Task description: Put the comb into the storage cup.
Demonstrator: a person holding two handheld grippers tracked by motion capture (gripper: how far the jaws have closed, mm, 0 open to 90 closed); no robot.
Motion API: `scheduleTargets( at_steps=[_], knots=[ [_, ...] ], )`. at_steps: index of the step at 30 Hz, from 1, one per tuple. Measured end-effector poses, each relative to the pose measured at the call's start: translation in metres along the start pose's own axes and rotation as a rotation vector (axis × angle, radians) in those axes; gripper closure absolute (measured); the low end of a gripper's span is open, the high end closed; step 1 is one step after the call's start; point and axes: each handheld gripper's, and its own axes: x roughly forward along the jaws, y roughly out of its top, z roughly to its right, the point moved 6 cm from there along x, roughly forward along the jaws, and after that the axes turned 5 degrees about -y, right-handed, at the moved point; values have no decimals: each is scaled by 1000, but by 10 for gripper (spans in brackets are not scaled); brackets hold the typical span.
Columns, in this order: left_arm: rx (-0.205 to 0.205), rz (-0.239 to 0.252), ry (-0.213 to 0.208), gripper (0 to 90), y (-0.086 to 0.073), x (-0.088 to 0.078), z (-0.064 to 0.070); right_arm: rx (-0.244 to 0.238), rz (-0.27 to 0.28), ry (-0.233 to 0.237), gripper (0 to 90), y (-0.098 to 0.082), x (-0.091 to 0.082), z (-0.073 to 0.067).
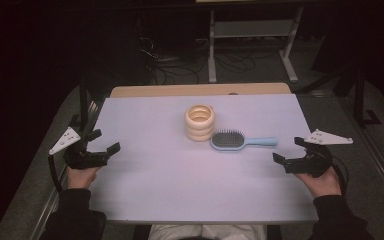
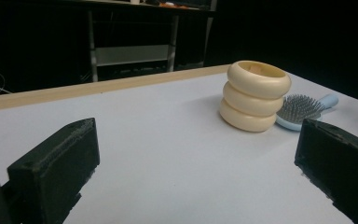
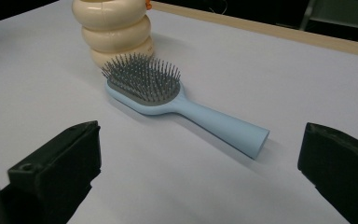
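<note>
High view: the left gripper [image 1: 101, 142] sits at the table's [image 1: 180, 190] left edge and the right gripper [image 1: 289, 150] at its right edge, each in a hand, fingers spread wide with nothing between them. Farther in, well apart from both, the blue brush [image 1: 240, 141] lies bristles up, handle toward the right gripper. Its head lies just beside the cream ringed holder [image 1: 199, 122], which stands upright behind it near the table's middle; whether they touch I cannot tell.
</note>
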Motion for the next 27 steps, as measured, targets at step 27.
scheduleTargets(
  at_steps=[27],
  knots=[
    [9,-4,18,0,-1,0,-1,-13,9,31,0,1,1,-5]
  ],
)
